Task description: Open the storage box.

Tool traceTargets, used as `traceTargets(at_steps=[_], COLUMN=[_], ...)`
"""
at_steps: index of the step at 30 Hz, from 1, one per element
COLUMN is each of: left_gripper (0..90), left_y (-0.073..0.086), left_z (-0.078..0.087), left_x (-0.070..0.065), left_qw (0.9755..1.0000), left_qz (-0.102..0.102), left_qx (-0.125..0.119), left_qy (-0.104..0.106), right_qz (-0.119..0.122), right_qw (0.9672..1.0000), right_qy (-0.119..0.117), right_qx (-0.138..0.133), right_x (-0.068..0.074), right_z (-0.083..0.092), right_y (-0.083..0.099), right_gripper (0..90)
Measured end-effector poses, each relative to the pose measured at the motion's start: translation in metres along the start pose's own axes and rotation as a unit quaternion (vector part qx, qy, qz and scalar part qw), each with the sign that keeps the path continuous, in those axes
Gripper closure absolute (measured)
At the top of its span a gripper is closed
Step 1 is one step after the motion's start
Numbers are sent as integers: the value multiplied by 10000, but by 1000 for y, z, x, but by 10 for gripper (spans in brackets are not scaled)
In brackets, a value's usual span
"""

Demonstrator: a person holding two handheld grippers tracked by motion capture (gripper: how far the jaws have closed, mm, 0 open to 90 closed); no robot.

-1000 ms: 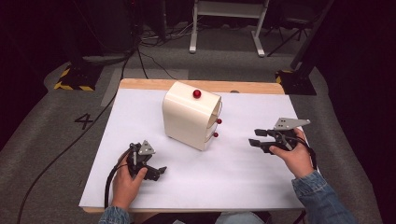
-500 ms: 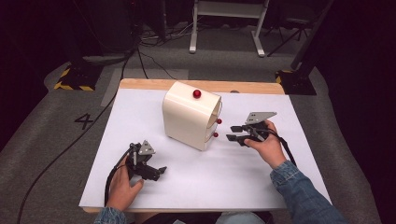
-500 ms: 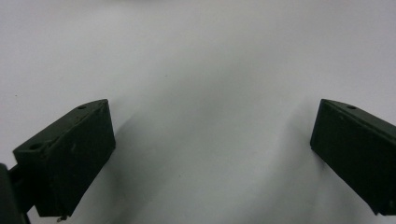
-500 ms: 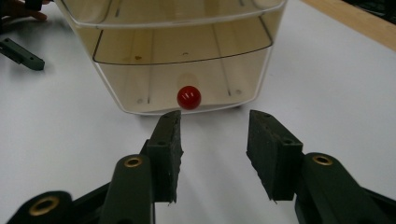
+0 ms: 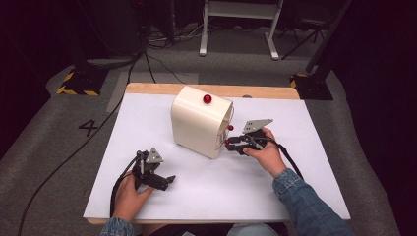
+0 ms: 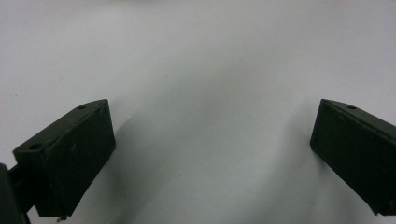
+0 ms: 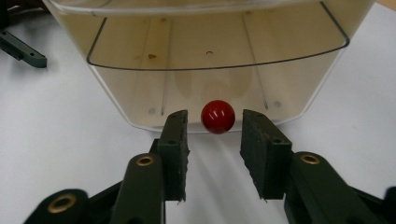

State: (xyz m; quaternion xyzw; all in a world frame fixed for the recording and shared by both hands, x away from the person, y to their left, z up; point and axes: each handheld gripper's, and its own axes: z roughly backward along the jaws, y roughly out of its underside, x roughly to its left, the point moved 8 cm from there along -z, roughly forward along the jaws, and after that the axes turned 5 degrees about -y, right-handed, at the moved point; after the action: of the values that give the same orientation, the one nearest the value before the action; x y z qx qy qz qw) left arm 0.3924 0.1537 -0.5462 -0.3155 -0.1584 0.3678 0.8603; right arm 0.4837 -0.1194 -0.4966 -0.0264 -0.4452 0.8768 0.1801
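A cream cabinet [image 5: 196,123] stands mid-table with a red knob [image 5: 207,99] on top and two red knobs [image 5: 230,128] on its right face. My right gripper [image 5: 230,144] points at that face. In the right gripper view its jaws [image 7: 215,122] have just been closing and flank the lower red knob [image 7: 217,116], with a gap left on each side. Behind the knob is a clear drawer front [image 7: 215,60]. My left gripper [image 5: 167,181] rests on the white table near the front left, open [image 6: 212,135] with nothing between its jaws.
A white sheet [image 5: 295,187] covers the table, with a wooden edge [image 5: 265,91] at the back. On the floor beyond are cables, a metal stand [image 5: 238,29] and a "4" mark [image 5: 90,128]. The left gripper's jaw [image 7: 21,49] lies beside the cabinet.
My right gripper has moved left and slightly down to the cabinet's right face, and its jaws have narrowed around the lower red knob. The left gripper has stayed put.
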Motion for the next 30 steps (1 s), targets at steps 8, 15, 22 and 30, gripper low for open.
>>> traceTargets(at_steps=[8, 15, 22, 30], left_gripper=[0, 0, 0, 0], left_y=[0, 0, 0, 0], left_z=[0, 0, 0, 0], left_x=[0, 0, 0, 0], left_qw=[10000, 10000, 10000, 10000], left_qz=[-1, -7, -7, -7], left_qx=[-5, -11, -5, -6], left_qy=[-3, -9, -6, -7], right_qz=[65, 77, 84, 56], right_qw=[10000, 10000, 9999, 9999], right_qy=[8, -11, 0, 73], right_qx=[59, -55, -72, -99], right_x=[-2, -1, -1, 1], right_z=[-3, -1, -1, 8], right_y=[1, -1, -1, 3], right_gripper=[740, 740, 746, 745])
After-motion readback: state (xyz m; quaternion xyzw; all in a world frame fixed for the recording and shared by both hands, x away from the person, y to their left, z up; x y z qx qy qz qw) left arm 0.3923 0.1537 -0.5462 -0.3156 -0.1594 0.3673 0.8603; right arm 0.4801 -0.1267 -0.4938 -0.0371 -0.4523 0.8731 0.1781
